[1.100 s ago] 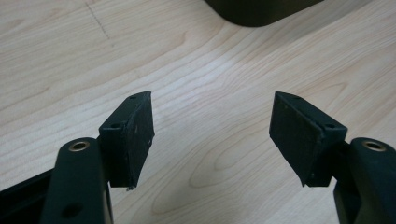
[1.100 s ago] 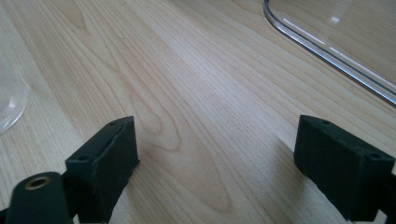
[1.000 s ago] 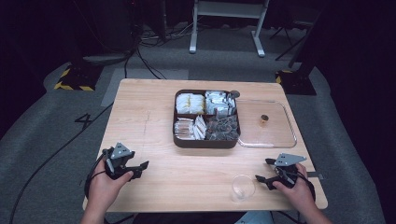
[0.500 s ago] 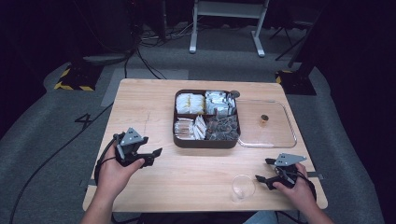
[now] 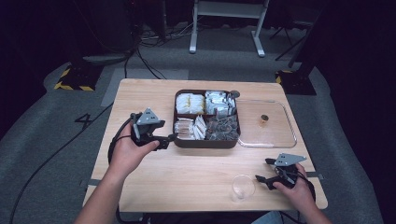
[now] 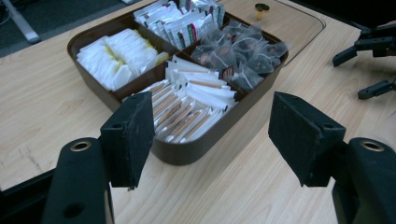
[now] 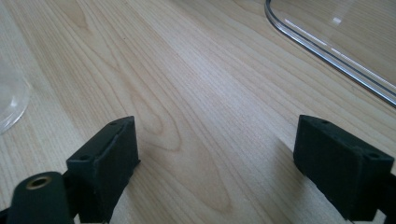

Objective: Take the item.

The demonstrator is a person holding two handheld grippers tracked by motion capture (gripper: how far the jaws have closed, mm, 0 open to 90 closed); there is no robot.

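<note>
While the left gripper [image 5: 169, 138] hovers at the nine o'clock side of the brown tray [image 5: 205, 142], its jaws stand wide apart and grasp nothing; its own view frames the tray's near corner between them. Four compartments hold white sachets [image 6: 112, 58], printed packets [image 6: 182, 23], paper-wrapped sticks [image 6: 187, 109] and dark pyramid bags [image 6: 238, 51]. Printing on the packets is too small to read. A clear lid [image 5: 268, 123] lies touching the tray at three o'clock. The right gripper [image 5: 266, 171] rests at the table's [image 5: 187, 172] five o'clock corner, jaws likewise released and empty, just beside a clear cup [image 5: 243, 187].
</note>
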